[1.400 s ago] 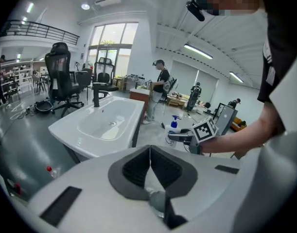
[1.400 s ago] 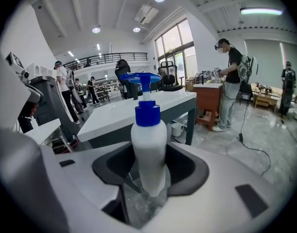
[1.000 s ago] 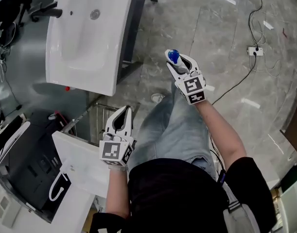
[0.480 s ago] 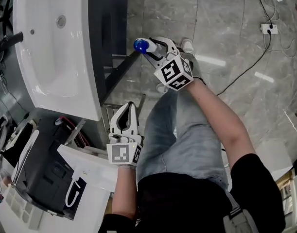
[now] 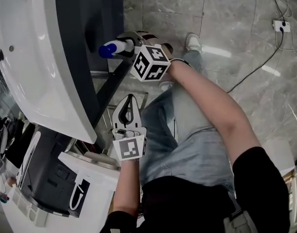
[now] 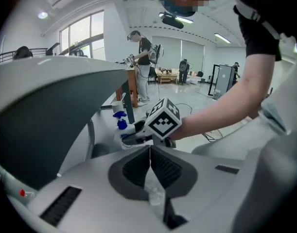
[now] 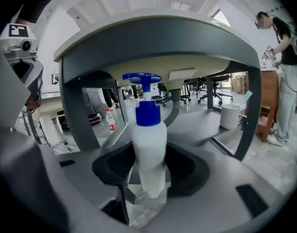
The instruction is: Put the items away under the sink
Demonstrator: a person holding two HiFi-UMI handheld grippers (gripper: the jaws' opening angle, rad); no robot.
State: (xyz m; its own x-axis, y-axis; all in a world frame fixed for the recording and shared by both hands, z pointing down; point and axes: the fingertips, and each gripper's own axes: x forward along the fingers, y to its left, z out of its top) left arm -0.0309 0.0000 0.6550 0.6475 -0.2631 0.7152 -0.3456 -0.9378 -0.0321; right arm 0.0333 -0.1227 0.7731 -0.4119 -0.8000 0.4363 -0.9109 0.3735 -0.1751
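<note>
A white pump bottle [image 5: 112, 48] with a blue cap is held by my right gripper [image 5: 125, 43], which is shut on its body. The bottle points left, with its cap under the rim of the white sink [image 5: 36, 67], at the dark grey frame [image 5: 90, 23] below it. In the right gripper view the bottle [image 7: 149, 144] stands upright in front of the grey shelf [image 7: 201, 125] under the basin. My left gripper [image 5: 127, 108] hangs lower, shut with nothing in it, its pads [image 6: 158, 166] pressed together. From the left gripper view I see the right gripper [image 6: 138, 137] and bottle [image 6: 120, 123].
A white mug [image 7: 231, 116] stands on the shelf at the right. A small red-capped bottle [image 7: 111, 119] is further back on the left. A black case [image 5: 46, 169] and a white ledge [image 5: 90, 166] lie at the lower left. A power strip [image 5: 280, 25] with cables is on the floor.
My right gripper has carried the bottle left, from beside the sink to under its rim. The left gripper has stayed shut by the person's leg.
</note>
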